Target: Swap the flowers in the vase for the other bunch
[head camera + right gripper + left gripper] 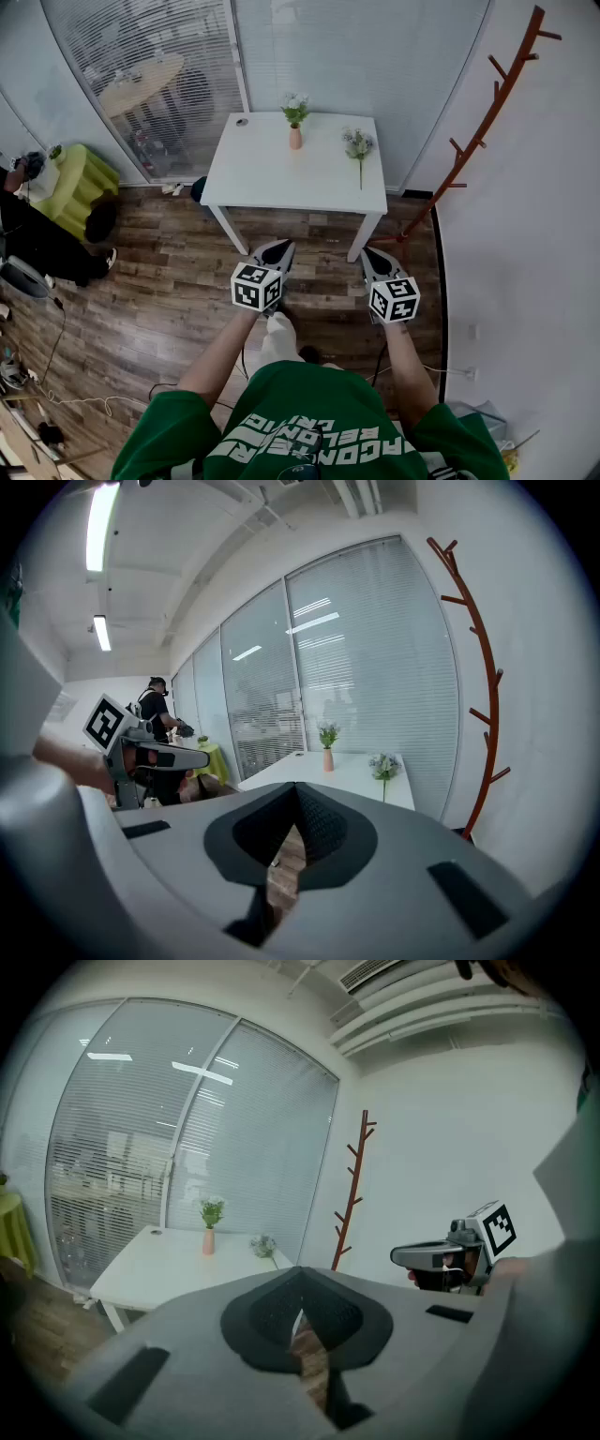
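White rectangular table stands against the glazed wall, well ahead of the operator; nothing on it is within reach. Small peach-pink vase sits upright near the table's far edge, holding 1 bunch of green-and-white flowers, the ones to come out. The other bunch, pale lilac flowers on a long green stem, lies flat on the tabletop to the right of the vase and apart from it, heads toward the wall. It was presumably laid that way so the stem end can be taken from the near side. Left gripper and right gripper are held out over the brown wood-plank floor, short of the table's near edge and tilted slightly down. Each gripper's own view shows its 2 dark pads meeting at the tips with only floor behind them: both closed, both empty. Judgement: task not started, approach phase. Closed jaws suit walking, but must open before any grasp. Likely need at the table: 1 gripper steadies the vase while the other pulls the stems, since so slight a vase would probably lift or tip with the bunch. Stem count in either bunch is too small to tell. Rust-brown branched coat stand stands off to the right by the wall.
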Demonstrator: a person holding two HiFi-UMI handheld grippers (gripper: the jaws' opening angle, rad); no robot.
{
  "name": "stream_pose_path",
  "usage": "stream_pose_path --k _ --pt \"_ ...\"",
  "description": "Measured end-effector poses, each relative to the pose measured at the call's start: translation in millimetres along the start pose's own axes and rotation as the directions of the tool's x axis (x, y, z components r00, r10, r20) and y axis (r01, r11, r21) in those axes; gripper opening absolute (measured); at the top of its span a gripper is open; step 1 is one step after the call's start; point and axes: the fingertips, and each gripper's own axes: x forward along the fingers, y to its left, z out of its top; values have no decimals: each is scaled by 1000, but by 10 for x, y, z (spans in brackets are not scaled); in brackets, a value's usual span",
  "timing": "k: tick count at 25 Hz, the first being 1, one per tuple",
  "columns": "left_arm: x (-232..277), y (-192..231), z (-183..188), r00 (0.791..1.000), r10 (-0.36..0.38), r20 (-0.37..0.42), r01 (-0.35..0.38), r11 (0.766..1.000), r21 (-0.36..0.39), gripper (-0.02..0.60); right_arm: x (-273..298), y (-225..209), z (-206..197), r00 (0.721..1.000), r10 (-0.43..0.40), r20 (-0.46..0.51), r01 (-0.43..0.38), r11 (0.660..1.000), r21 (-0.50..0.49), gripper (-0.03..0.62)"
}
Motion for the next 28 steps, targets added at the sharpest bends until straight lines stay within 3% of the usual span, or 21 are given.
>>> stream_pose_path --k 15,28 --pt "-76 7 -40 1000 -5 -9 5 1000 5 8 -31 74 -17 1000 0 7 0 1000 8 12" --pt "465 571 109 999 -21 -32 20 1000 -10 8 676 -203 132 1000 -12 -11 12 999 37 12"
